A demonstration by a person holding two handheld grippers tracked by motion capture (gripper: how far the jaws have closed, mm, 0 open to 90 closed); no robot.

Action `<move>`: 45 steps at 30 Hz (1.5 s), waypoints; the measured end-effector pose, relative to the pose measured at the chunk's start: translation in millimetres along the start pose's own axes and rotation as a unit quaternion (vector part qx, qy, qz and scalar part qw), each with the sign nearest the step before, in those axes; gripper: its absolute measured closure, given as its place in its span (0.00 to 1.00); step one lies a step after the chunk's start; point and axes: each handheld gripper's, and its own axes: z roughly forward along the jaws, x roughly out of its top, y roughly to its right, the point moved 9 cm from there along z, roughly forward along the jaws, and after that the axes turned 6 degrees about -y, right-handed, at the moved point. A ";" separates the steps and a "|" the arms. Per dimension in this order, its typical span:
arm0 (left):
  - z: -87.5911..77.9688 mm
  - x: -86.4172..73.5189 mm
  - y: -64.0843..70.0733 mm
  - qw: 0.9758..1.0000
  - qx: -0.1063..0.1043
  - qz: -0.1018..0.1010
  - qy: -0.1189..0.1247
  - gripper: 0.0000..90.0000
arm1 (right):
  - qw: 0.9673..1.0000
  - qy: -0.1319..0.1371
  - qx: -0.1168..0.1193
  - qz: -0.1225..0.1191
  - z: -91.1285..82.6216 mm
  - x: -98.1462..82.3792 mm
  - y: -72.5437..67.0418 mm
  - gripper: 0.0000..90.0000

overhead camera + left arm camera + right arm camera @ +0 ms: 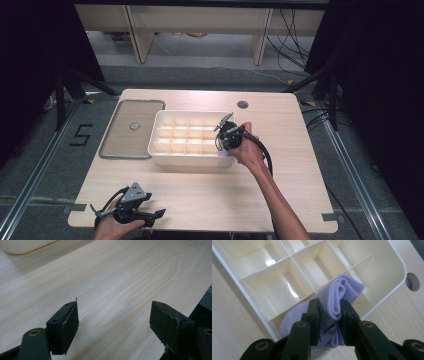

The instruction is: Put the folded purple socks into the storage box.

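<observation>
Right hand-held gripper (329, 315) pinches folded sock (339, 293) above tray (398, 263); lower squarely into the corner cell, then release.

Left hand-held gripper (113, 322) stands wide open, empty, over table (130, 277).

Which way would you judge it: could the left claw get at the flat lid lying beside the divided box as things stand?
Probably yes. The left claw stands open near the table's front edge, and bare wood lies between it and the lid; the right claw, holding a lilac cloth, is off to the other side.

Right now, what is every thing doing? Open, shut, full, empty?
Right gripper: shut on the folded lilac cloth, over a corner compartment.
Left gripper: open, nothing between its jaws, above the table.
Divided box: lid off, the compartments seen look empty.
Lid: lying flat beside the box.
</observation>
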 end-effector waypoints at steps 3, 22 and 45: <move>-0.7 -0.6 -0.5 1.000 0.002 0.004 -0.003 0.25 | 1.000 -0.001 0.008 -0.001 4.4 -0.9 -2.1 0.81; 2.2 -0.3 1.9 1.000 -0.003 -0.005 0.001 0.25 | 0.996 -0.030 0.080 0.038 27.7 -11.5 -7.8 0.83; 0.5 -1.6 1.6 1.000 0.000 0.001 -0.008 0.25 | 0.990 -0.048 0.114 0.071 33.8 -2.6 -9.5 0.97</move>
